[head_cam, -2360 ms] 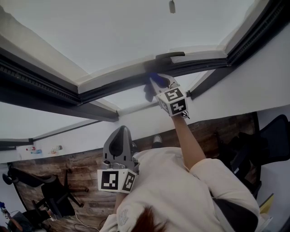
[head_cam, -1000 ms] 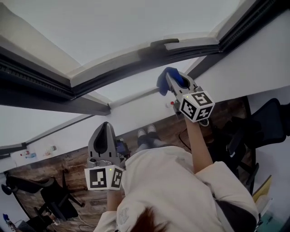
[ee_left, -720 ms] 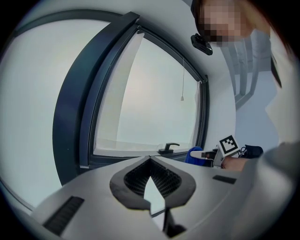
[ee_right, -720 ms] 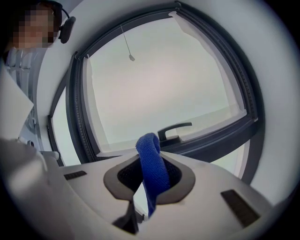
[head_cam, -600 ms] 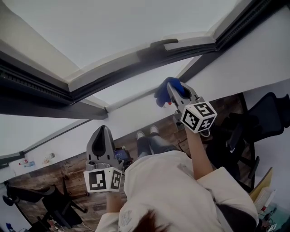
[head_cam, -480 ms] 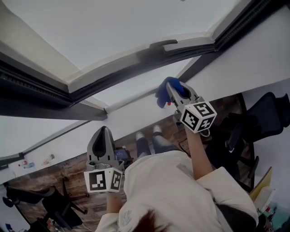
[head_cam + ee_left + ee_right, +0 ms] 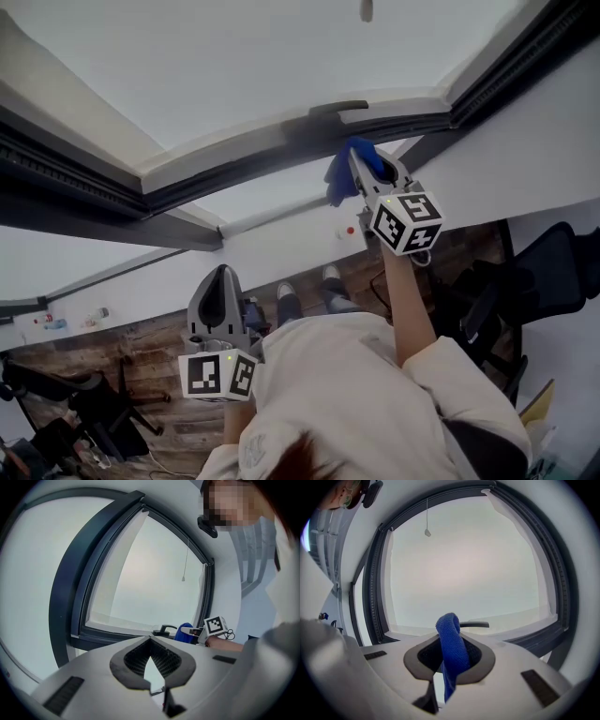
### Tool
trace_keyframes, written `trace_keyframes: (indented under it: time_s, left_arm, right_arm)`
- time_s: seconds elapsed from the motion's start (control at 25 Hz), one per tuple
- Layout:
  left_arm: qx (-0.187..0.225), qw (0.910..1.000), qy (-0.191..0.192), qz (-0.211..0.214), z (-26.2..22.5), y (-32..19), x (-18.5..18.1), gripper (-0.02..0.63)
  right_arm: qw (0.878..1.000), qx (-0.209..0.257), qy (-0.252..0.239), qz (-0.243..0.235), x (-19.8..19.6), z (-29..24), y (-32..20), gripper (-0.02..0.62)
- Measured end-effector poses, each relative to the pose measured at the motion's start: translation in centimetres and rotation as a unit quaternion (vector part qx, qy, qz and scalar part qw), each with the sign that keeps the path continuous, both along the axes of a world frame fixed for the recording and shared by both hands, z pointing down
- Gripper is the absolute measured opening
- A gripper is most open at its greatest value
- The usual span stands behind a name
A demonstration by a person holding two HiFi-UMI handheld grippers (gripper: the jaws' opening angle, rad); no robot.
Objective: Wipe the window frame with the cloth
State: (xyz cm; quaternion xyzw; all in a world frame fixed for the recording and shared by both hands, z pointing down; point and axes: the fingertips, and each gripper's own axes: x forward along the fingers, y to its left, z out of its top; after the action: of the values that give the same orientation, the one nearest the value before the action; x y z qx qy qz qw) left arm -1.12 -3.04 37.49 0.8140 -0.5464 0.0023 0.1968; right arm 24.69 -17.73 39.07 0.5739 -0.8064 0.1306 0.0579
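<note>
Upper middle of the head view: right gripper [image 7: 359,161] clamped tight on the blue cloth [image 7: 338,174], held up at the dark window frame [image 7: 234,173], just below the handle [image 7: 337,110]. Lower left: left gripper [image 7: 223,275] with jaws together, holding nothing, well apart from the frame.

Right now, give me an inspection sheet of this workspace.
Surface: window frame, dark; no dirt discernible.
Job's things: blue cloth, close to the window handle; contact with the frame unclear.
Clutter: nothing seen.
Claws: right claw shut on the cloth, raised; left claw shut, empty, held low.
Cables: pull cord hanging before the pane.
Surroundings: office chairs, wood floor.
</note>
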Motion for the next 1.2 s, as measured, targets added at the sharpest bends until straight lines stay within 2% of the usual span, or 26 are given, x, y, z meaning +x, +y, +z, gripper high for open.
trace_keyframes:
  time_s: [0.2,0.36,0.6,0.8,1.2]
  left_arm:
    - [-0.001,0.9999,0.001,-0.016,-0.3,0.8,4.4,0.005]
    - [0.004,0.9997,0.001,-0.023,-0.9,0.9,8.3,0.006]
    - [0.007,0.9997,0.002,-0.024,-0.8,1.0,13.9,0.005]
    - [0.009,0.9999,-0.003,-0.012,-0.7,0.9,16.6,0.005]
    - [0.018,0.9998,-0.003,0.001,-1.3,0.3,18.8,0.006]
  right_arm:
    - [0.997,-0.003,0.068,-0.048,0.0,1.7,-5.1,0.054]
    - [0.985,-0.024,0.128,-0.111,-1.6,4.5,-6.5,0.054]
    - [0.975,-0.019,0.145,-0.17,-1.9,5.9,-7.0,0.054]
    - [0.978,-0.017,0.134,-0.162,0.3,5.9,-7.3,0.054]
    - [0.981,-0.019,0.13,-0.145,3.6,6.2,-7.8,0.054]
